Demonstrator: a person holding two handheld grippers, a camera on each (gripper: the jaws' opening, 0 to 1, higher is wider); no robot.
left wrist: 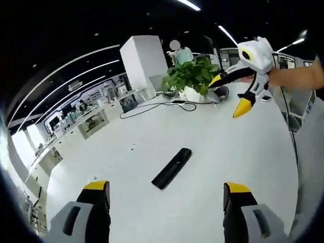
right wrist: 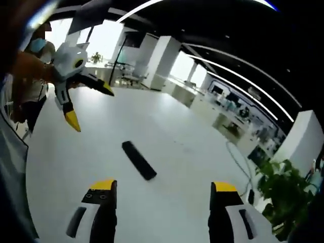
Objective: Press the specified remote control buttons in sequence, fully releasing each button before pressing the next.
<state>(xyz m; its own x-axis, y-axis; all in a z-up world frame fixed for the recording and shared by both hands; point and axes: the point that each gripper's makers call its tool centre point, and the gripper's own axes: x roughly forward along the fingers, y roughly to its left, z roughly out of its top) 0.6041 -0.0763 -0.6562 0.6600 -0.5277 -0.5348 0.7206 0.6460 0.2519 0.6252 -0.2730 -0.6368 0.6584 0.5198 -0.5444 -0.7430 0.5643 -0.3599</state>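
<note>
Both grippers hang above the white table [left wrist: 152, 147], jaws spread wide with nothing between them. Seen from the left gripper [left wrist: 167, 195], the black remote control [left wrist: 172, 167] lies flat just ahead of its yellow-tipped jaws, roughly midway between them and clear of both. From the right gripper [right wrist: 162, 195], the same remote [right wrist: 138, 160] sits ahead and slightly toward its left jaw, also untouched. Farther out in the left gripper view, the right gripper hovers in the air well beyond the remote, held by a bare forearm [left wrist: 296, 77]. Past it stands a potted plant [left wrist: 191, 76] with a black cable [left wrist: 162, 107] trailing across the tabletop.
</note>
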